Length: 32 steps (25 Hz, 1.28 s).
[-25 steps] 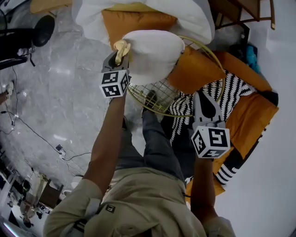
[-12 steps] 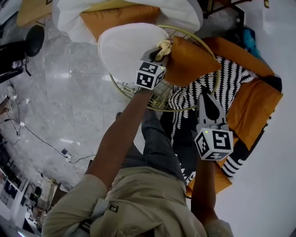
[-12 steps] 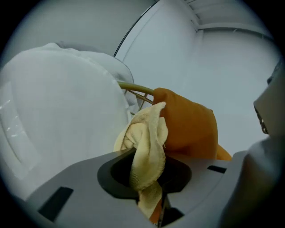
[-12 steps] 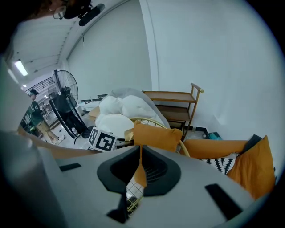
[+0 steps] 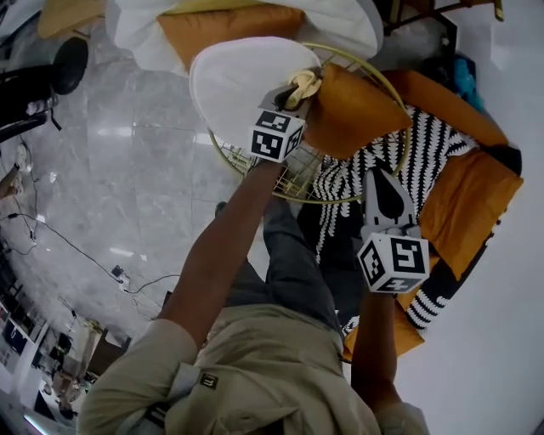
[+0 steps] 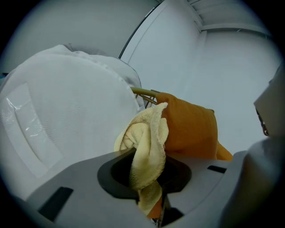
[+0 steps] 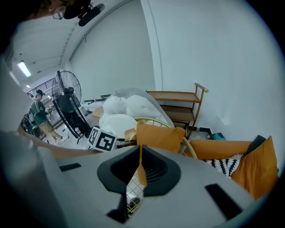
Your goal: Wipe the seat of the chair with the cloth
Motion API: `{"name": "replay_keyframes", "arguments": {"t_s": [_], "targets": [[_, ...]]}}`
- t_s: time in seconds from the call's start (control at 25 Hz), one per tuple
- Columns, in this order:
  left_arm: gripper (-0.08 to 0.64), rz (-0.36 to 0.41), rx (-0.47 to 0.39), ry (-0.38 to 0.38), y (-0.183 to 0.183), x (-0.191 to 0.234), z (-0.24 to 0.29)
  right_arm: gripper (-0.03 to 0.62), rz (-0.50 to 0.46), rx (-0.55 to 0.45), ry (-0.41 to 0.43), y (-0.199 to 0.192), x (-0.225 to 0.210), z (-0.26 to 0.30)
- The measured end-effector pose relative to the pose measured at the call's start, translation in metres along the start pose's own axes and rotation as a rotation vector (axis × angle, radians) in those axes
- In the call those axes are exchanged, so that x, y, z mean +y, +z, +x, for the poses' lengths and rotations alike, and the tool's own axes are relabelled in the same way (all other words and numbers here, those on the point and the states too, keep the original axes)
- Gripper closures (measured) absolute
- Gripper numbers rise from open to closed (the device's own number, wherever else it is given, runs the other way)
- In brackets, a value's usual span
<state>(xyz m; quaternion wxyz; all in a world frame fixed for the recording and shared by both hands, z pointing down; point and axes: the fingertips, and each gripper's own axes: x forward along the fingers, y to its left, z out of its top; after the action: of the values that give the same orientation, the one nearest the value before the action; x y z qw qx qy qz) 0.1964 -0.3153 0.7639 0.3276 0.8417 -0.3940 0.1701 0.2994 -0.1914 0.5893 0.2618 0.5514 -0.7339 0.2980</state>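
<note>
The chair is a round gold wire frame point(image 5: 396, 109) with a mesh seat point(image 5: 299, 176). On it rest a white cushion point(image 5: 238, 75) and an orange cushion point(image 5: 350, 112). My left gripper point(image 5: 297, 92) is shut on a pale yellow cloth point(image 5: 303, 83), held where the two cushions meet. The left gripper view has the cloth point(image 6: 148, 147) bunched between the jaws, the white cushion point(image 6: 67, 111) at left and the orange cushion point(image 6: 191, 129) behind. My right gripper point(image 5: 382, 174) is shut and empty, hanging over a black-and-white patterned pillow point(image 5: 357, 183) beside the chair.
Orange pillows point(image 5: 463, 208) and the patterned pillow lie right of the chair by the white wall. A white duvet point(image 5: 340, 21) lies beyond the chair. A standing fan point(image 7: 67, 100) and a wooden rack point(image 7: 178, 109) show farther off. Cables point(image 5: 59, 242) cross the marble floor.
My left gripper carried the cloth rightward from the white cushion's left side to the gap beside the orange cushion, then nearly stopped. The right gripper hardly moved.
</note>
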Motion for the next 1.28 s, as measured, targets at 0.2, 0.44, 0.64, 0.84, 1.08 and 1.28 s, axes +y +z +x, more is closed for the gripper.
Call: {"name": "replay_keyframes", "arguments": {"t_s": [0.2,0.44,0.64,0.84,1.08,1.28], "targets": [[0.463,-0.016,-0.009,0.113,-0.006,0.061,-0.045,0.565,-0.021,0.000,0.020,0.003,0.017,0.004],[0.463,-0.032,-0.079,0.381,-0.007,0.162,-0.160,0.565,-0.048,-0.005,0.056,0.009,0.048,0.007],[0.463,-0.050,-0.143,0.490,-0.007,0.191,-0.208,0.565,-0.077,0.003,0.086,0.010,0.068,0.015],[0.463,-0.070,-0.129,0.473,-0.017,0.183,-0.198,0.565,-0.085,0.003,0.094,0.012,0.073,0.016],[0.463,-0.068,-0.088,0.422,-0.029,0.161,-0.159,0.565,-0.058,0.010,0.054,0.004,0.046,0.012],[0.463,-0.059,-0.005,0.275,-0.049,0.109,-0.079,0.565,-0.017,0.032,0.012,-0.017,0.013,0.007]]}}
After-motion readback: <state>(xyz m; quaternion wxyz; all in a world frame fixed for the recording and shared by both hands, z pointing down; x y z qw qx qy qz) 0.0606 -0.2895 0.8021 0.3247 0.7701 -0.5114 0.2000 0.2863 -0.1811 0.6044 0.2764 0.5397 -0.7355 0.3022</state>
